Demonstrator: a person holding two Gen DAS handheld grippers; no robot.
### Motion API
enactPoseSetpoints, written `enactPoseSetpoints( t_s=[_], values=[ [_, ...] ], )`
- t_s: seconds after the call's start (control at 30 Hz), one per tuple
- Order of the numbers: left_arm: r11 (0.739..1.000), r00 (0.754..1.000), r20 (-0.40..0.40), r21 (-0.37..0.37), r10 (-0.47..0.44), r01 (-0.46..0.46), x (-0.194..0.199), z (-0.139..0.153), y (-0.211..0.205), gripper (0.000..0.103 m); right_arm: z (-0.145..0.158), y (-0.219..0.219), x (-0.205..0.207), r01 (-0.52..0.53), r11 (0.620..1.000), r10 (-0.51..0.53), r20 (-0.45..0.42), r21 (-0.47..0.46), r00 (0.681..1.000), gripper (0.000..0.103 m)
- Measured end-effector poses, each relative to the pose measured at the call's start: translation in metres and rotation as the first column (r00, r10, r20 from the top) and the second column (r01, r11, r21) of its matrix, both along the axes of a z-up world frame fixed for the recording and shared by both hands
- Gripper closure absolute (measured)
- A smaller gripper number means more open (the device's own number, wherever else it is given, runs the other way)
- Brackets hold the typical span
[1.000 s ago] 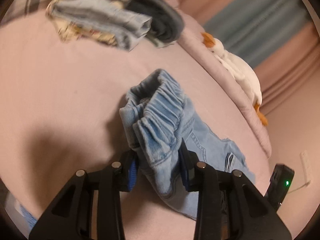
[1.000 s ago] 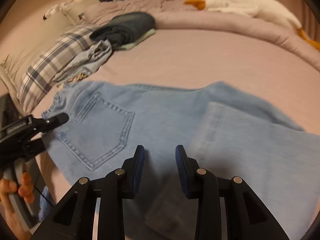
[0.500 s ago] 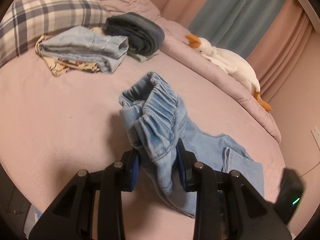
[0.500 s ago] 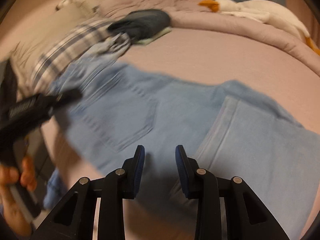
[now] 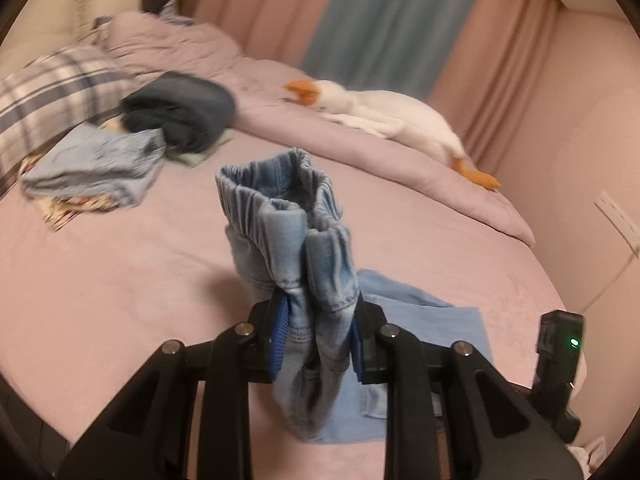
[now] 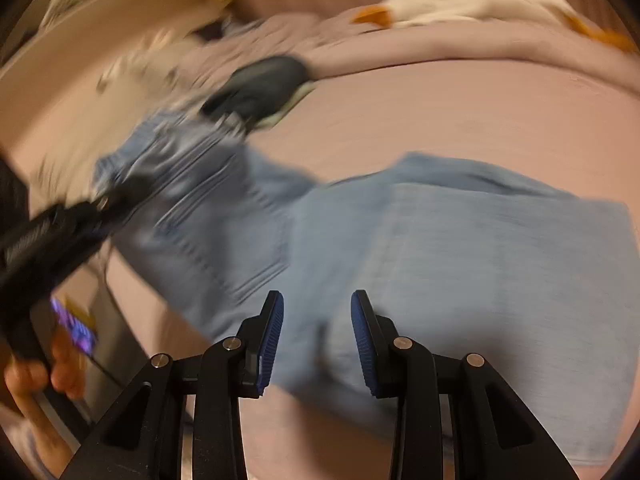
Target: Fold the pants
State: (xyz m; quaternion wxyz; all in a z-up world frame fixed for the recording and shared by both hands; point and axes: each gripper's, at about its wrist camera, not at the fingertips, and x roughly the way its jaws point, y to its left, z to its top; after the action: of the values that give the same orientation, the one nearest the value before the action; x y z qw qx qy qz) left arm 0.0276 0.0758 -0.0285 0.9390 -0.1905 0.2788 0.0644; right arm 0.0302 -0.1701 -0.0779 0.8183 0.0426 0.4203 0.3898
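Light blue jeans (image 5: pixel 288 216) lie on the pink bed sheet (image 5: pixel 120 280). Their bunched elastic waistband stands up from my left gripper (image 5: pixel 318 308), whose jaws are closing with the pads pressed on the denim. In the blurred right wrist view the jeans (image 6: pixel 460 260) spread flat with the leg part folded over, and the back pocket side rises toward the left gripper (image 6: pixel 72 224) at the left edge. My right gripper (image 6: pixel 317 300) hovers over the near edge of the cloth, open, with nothing pinched between its pads.
A stack of folded clothes (image 5: pixel 100 164) and a dark folded garment (image 5: pixel 180 108) sit at the far left by a plaid pillow (image 5: pixel 52 88). A white plush goose (image 5: pixel 384 116) lies on the rolled duvet (image 5: pixel 360 148). A person's hand (image 6: pixel 32 376) holds the left gripper.
My left gripper has lifted the waistband off the bed, rolled, and squeezed the denim tighter. The right gripper has slid across the jeans, still open at the same width.
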Motion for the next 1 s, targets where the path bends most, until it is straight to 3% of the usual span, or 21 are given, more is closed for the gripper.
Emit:
enactPoseSetpoints(
  t_s=[0.27,0.37,0.47,0.53,0.63,0.77,0.83,0.9,0.97,1.0],
  values=[
    [0.987,0.989,-0.033,0.069,-0.144,0.146,0.036,-0.002,-0.063,0.079,-0.029,-0.089,0.034,0.223,0.965,-0.196,-0.185,0.135,0.963,0.062],
    [0.975,0.979,-0.065,0.099,-0.194,0.2,0.048,-0.01,-0.085,0.079,-0.034,-0.106,0.034,0.259,0.946,-0.211,-0.241,0.192,0.947,0.062],
    [0.961,0.965,-0.109,0.115,-0.239,0.251,0.061,-0.025,-0.102,0.079,-0.041,-0.12,0.036,0.281,0.912,-0.187,-0.305,0.299,0.934,0.059],
    [0.952,0.955,-0.139,0.123,-0.264,0.281,0.068,-0.036,-0.111,0.079,-0.044,-0.126,0.037,0.312,0.874,-0.17,-0.366,0.373,0.915,0.052],
    [0.937,0.939,-0.186,0.141,-0.291,0.319,0.075,-0.056,-0.126,0.079,-0.054,-0.131,0.041,0.331,0.797,-0.089,-0.444,0.505,0.892,0.05],
    [0.904,0.906,-0.269,0.188,-0.328,0.384,0.082,-0.081,-0.141,0.075,-0.065,-0.131,0.043,0.36,0.727,-0.008,-0.516,0.586,0.857,0.048],
    [0.896,0.903,-0.266,0.203,-0.337,0.394,0.08,-0.084,-0.143,0.073,-0.068,-0.126,0.044,0.358,0.698,0.04,-0.533,0.62,0.845,0.043],
    [0.9,0.901,-0.252,0.171,-0.354,0.401,0.079,-0.082,-0.137,0.067,-0.069,-0.126,0.044,0.366,0.69,0.062,-0.554,0.625,0.83,0.04],
    [0.9,0.89,-0.242,0.112,-0.386,0.421,0.076,-0.081,-0.131,0.03,-0.069,-0.125,0.043,0.366,0.715,0.048,-0.564,0.596,0.824,0.04],
    [0.896,0.882,-0.236,0.081,-0.408,0.437,0.074,-0.081,-0.129,0.026,-0.067,-0.122,0.043,0.362,0.729,0.039,-0.564,0.58,0.825,0.04]
  ],
)
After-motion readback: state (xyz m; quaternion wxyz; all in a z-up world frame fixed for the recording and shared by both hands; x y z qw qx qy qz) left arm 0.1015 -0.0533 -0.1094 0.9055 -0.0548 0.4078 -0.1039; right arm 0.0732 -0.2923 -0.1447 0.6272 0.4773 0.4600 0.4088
